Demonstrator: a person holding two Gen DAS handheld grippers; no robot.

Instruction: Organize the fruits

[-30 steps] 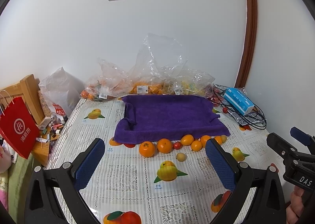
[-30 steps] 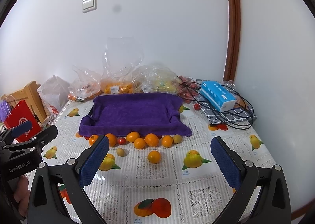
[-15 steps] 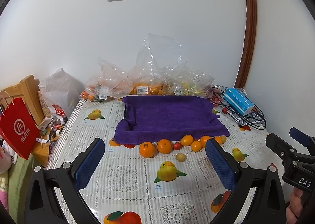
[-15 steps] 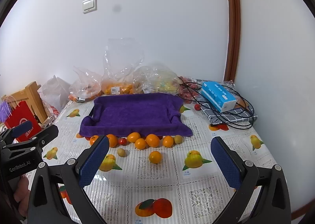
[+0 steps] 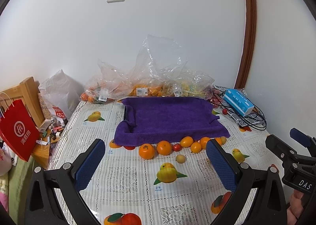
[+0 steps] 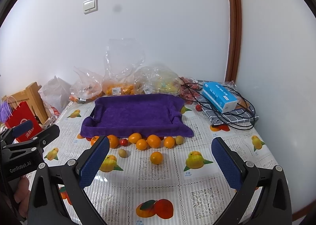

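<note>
Hovering with jaws wide and empty, the left gripper (image 5: 156, 162) and right gripper (image 6: 161, 160) are barely drifting since a second ago. Fruits (image 6: 146, 142) are lying mid-frame before the purple towel tray (image 6: 134, 114); sorting is not yet starting.

Seven oranges (image 6: 156, 157), two small greenish fruits (image 6: 122, 153), one red fruit (image 6: 124, 142), one purple towel (image 6: 136, 113).

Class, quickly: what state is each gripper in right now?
Left gripper: open, jaws wide apart, holding nothing.
Right gripper: open, jaws wide apart, holding nothing.
</note>
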